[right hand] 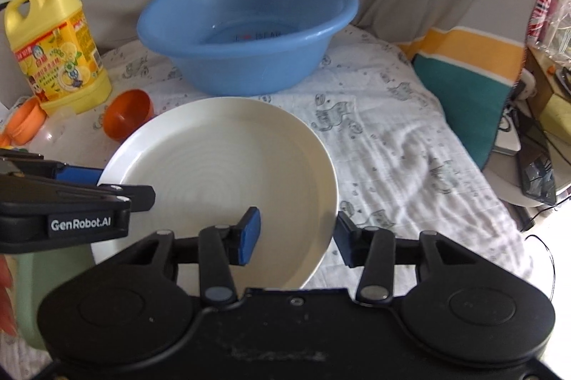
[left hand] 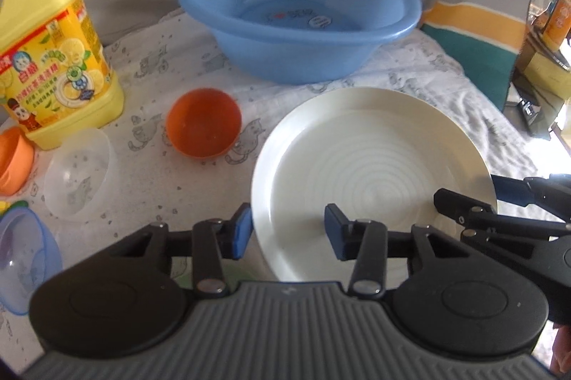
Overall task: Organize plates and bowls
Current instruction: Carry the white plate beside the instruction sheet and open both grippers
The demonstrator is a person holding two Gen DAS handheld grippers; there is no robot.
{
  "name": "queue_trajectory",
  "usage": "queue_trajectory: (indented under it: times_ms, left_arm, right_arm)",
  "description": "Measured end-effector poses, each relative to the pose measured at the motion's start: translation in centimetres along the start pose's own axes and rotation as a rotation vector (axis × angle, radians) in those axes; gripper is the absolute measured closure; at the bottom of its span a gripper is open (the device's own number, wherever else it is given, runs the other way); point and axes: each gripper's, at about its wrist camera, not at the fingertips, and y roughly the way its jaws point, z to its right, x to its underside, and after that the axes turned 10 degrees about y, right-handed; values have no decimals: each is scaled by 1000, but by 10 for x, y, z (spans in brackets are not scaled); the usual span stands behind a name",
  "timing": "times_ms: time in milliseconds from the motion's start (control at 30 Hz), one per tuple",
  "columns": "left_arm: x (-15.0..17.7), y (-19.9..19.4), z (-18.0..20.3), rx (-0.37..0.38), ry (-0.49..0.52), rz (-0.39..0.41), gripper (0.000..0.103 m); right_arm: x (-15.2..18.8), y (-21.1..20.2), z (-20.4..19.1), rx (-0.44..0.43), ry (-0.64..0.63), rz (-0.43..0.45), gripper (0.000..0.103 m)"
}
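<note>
Your left gripper (left hand: 291, 231) and right gripper (right hand: 296, 233) sit closest to the cameras, jaws partly apart. Straight ahead of both stands a blue basin (left hand: 296, 8), the largest thing. Between it and the grippers lies the white plate (left hand: 374, 148). The left gripper straddles its left rim and the right its right rim, so it is equally near both. Whether the pads press on it cannot be told. A small orange bowl (left hand: 203, 123) sits left of the plate, nearer your left hand.

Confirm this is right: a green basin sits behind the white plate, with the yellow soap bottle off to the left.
Not quite: the basin is blue, not green, as the right wrist view shows. It does sit behind the white plate, with the yellow soap bottle to the left.
</note>
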Motion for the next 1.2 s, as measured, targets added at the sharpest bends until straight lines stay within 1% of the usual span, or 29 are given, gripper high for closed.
queue_trajectory:
  times_ms: [133,233,367,467,600,833,1033,1200]
  left_arm:
    - [3,-26,-1,-8,-15,15,60]
    - [12,-48,-9,-21,-40,22,60]
    - [34,-77,-25,-46,-87,22,58]
    - [56,-99,-41,-60,-130,21,58]
    - [91,-128,-61,-92,-176,21,58]
    - [161,-171,-102,-170,-256,7,58]
    - [224,-195,-135,-224,-344,-26,56]
    - [276,-207,-158,-246,-414,-55,54]
  right_arm:
    - [-3,-26,-3,-17,-6,9,58]
    - [-3,-45,-11,-41,-13,3,58]
    - [4,-69,-33,-86,-44,0,58]
    - [13,-85,-53,-124,-67,-8,58]
    - [30,-104,-82,-173,-107,-22,58]
    - [67,-122,-148,-253,-193,-83,58]
    - [103,-129,-208,-312,-307,-143,58]
    - [137,-130,-253,-349,-403,-198,58]
